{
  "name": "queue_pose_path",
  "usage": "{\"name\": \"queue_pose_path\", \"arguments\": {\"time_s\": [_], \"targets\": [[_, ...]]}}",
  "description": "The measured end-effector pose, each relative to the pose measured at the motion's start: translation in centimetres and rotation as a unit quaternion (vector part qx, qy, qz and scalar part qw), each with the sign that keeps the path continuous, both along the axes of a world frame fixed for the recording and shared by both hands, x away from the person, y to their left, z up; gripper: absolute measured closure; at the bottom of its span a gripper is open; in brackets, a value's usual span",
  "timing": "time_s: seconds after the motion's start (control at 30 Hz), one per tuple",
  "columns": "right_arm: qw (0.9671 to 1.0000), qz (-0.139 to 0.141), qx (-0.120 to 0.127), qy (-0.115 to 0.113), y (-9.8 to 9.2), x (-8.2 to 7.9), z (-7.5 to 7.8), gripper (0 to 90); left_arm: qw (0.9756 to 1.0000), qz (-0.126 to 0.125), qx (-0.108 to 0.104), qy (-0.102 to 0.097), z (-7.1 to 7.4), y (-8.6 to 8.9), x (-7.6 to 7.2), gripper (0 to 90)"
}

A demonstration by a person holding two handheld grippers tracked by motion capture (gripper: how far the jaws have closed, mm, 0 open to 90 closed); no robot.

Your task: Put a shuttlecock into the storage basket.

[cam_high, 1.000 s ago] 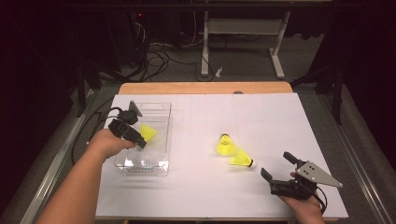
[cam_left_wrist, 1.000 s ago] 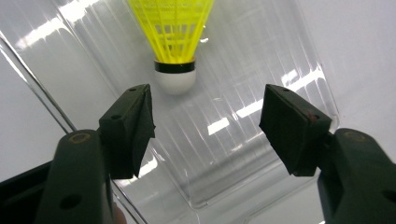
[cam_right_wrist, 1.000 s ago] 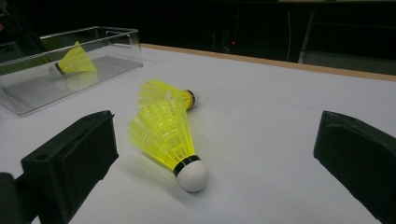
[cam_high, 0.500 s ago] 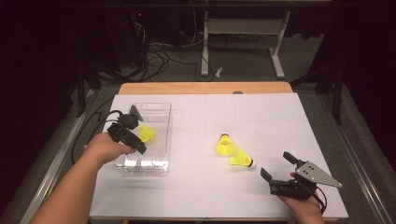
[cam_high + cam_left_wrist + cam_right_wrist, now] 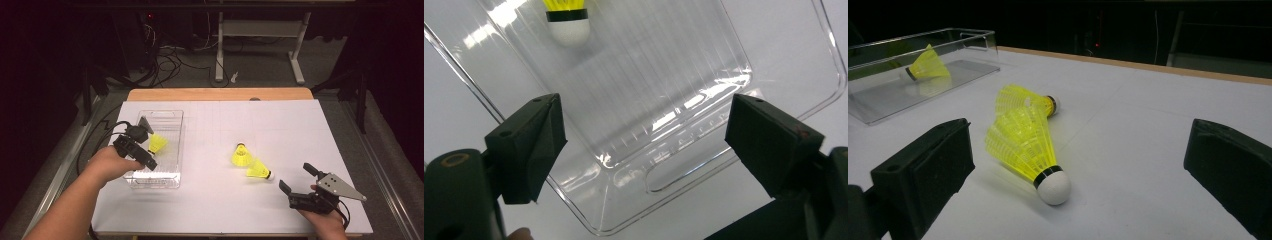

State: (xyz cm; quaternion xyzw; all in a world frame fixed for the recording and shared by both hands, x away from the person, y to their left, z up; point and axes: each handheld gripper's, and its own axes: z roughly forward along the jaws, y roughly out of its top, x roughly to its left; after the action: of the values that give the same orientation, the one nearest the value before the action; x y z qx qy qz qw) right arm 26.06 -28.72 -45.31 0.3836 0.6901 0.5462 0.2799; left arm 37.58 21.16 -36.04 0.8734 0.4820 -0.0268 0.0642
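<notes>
High view: the left gripper (image 5: 144, 145) is held over the clear tray (image 5: 172, 150), its jaws just opened wide with nothing between them. One yellow shuttlecock (image 5: 159, 144) lies released inside the tray. Two more shuttlecocks (image 5: 250, 162) are seen together on the white table (image 5: 300, 130), near the right gripper (image 5: 296, 179), whose jaws are spread and empty.

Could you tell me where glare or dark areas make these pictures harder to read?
In the left gripper view, bright streaks of glare run across the clear tray, though the shuttlecock in it stays sharp. In the high view, the floor beyond the table is dim. In the right gripper view, the background is almost black and the near shuttlecock casts a soft shadow.
</notes>
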Motion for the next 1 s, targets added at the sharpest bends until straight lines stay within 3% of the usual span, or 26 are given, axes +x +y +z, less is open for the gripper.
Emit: {"name": "queue_pose_path", "arguments": {"time_s": [0.27, 0.4, 0.87, 1.0], "targets": [[1.0, -0.002, 0.001, 0.001, -0.1, 0.0, 0.0, 0.2, 0.9998, 0.015, -0.004, 0.013, 0.1, 0.6, -0.5, 12.3], [1.0, -0.002, 0.0, 0.0, 0.0, 0.0, 0.0, 0.2, 0.9995, 0.01, -0.003, 0.03, -0.3, 0.9, -0.6, 1.5], [1.0, -0.006, 0.004, 0.003, -0.1, 0.2, 0.0, 0.2, 0.9994, -0.016, -0.009, 0.03, -0.1, -1.0, -1.0, 0.8], [1.0, -0.005, 0.002, 0.002, -0.1, 0.3, 0.0, 0.2, 0.9995, -0.017, -0.014, 0.021, 0.1, -1.4, -1.2, 0.8]]}}
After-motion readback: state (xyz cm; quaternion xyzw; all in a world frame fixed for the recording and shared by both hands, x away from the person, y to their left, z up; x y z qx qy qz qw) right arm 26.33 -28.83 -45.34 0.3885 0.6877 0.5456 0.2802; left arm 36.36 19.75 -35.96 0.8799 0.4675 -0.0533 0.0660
